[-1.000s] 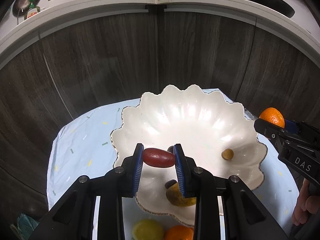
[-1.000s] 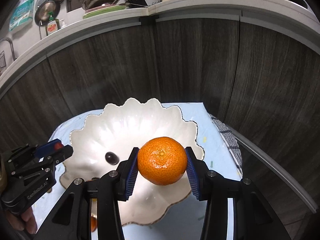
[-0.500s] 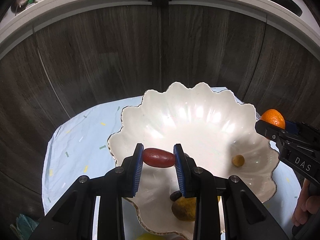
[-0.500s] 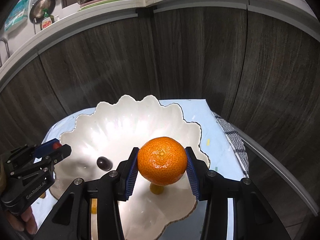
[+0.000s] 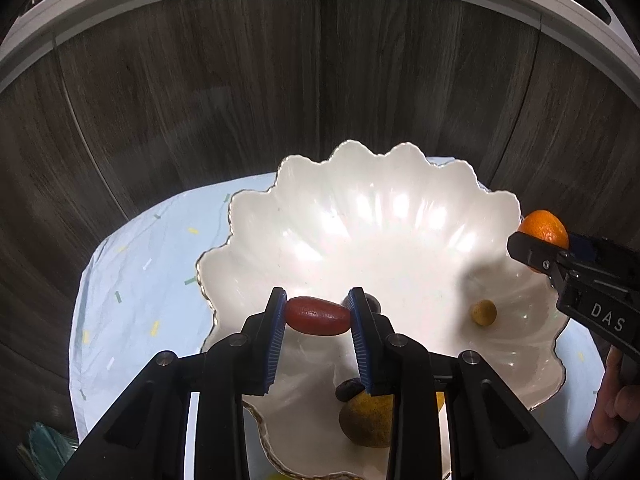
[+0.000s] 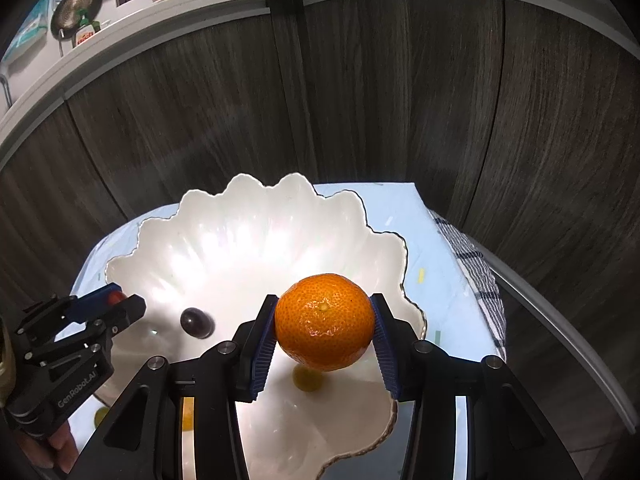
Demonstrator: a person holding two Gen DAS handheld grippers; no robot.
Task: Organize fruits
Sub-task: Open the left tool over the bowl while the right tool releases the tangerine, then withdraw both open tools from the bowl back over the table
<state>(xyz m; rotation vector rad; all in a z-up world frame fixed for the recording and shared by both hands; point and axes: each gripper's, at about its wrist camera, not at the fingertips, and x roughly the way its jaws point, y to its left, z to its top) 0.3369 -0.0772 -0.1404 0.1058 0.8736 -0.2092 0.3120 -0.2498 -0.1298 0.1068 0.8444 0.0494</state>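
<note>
Over a scalloped white bowl [image 5: 360, 216] on a pale blue cloth [image 5: 132, 272], the left gripper [image 5: 318, 316] clamps a red oval fruit [image 5: 317, 316], its jaws having just eased slightly wider. At three o'clock, the right gripper [image 6: 325, 324] is clamped on an orange [image 6: 325, 322]. A dark grape [image 6: 196, 322] rests inside the bowl.

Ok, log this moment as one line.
left tongs: gripping red fruit, jaws easing open | right tongs: gripping orange | both over bowl | bowl: some fruit in
</note>
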